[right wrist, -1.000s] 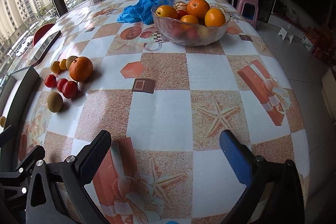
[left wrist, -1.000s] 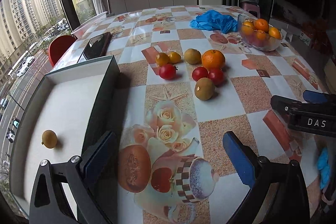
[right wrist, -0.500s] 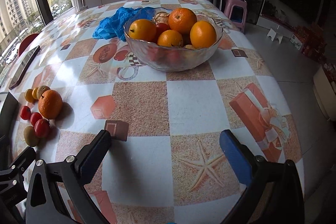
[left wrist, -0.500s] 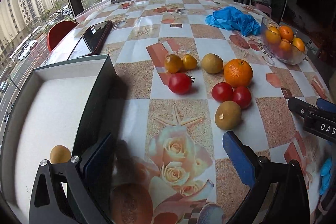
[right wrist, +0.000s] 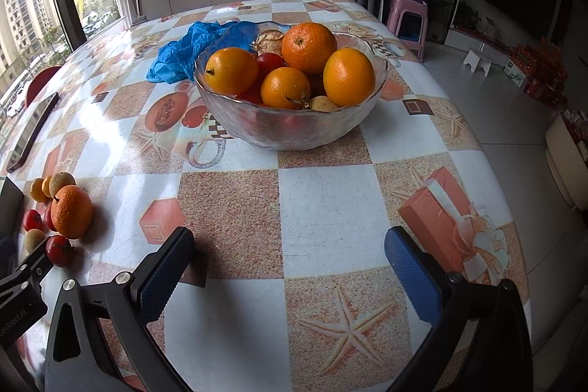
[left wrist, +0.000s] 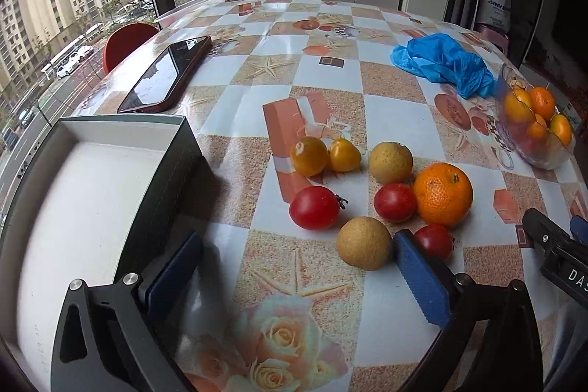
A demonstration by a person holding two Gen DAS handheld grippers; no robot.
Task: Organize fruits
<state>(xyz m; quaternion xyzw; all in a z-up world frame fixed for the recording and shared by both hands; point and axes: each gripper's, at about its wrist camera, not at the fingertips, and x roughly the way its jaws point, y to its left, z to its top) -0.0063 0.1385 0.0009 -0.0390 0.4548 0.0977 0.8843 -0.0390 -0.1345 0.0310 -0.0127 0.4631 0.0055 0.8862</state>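
Checkered table (left wrist: 389, 83), loose fruit — left gripper (left wrist: 294, 278) spread

Left gripper's blue pad (left wrist: 419, 281) hides part of red tomato (left wrist: 435, 241). Tray (left wrist: 92, 208) cut off at left edge. Bowl (right wrist: 290, 127) fruit underneath unclear.

Left wrist low over loose fruit (left wrist: 371, 201), right wrist facing bowl (right wrist: 290, 120), both sharing them

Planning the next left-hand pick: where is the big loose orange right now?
In the left wrist view the loose orange sits on the table right of centre, touching a red tomato on its left, with the glass bowl farther right.
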